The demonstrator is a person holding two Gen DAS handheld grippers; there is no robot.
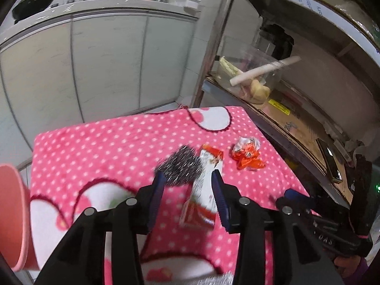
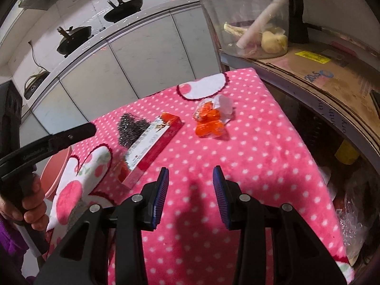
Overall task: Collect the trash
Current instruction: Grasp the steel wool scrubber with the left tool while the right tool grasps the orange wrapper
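**Three bits of rubbish on a pink dotted cloth**

Three items lie on the pink cloth with white dots (image 2: pixel 249 156) that covers the table: a dark steel scourer (image 2: pixel 131 130), a long red and white carton (image 2: pixel 152 147) and a crumpled orange wrapper (image 2: pixel 211 118). The scourer touches the carton's left side; the wrapper sits apart, nearer the table's far right corner.

In the left wrist view the left gripper (image 1: pixel 188 190) hangs over the carton (image 1: pixel 204 190) with its blue pads spread. The carton shows between them, close to the right pad, though blur hides whether that pad touches it. The scourer (image 1: pixel 178 168) shows just past the left pad, and the wrapper (image 1: pixel 247 154) lies further right. A pink bin (image 1: pixel 14 216) stands at the table's left edge.

The right gripper (image 2: pixel 191 187) is held above bare cloth, its pads apart with nothing between them. The wrapper lies ahead of it. A hand (image 2: pixel 30 204) grips the other tool's handle at the left edge of that view.

Behind the table stand pale cabinet doors (image 2: pixel 142 66) with black pans (image 2: pixel 123 9) on the counter above. A metal shelf (image 2: pixel 308 71) on the right holds a clear tub (image 2: pixel 249 19).
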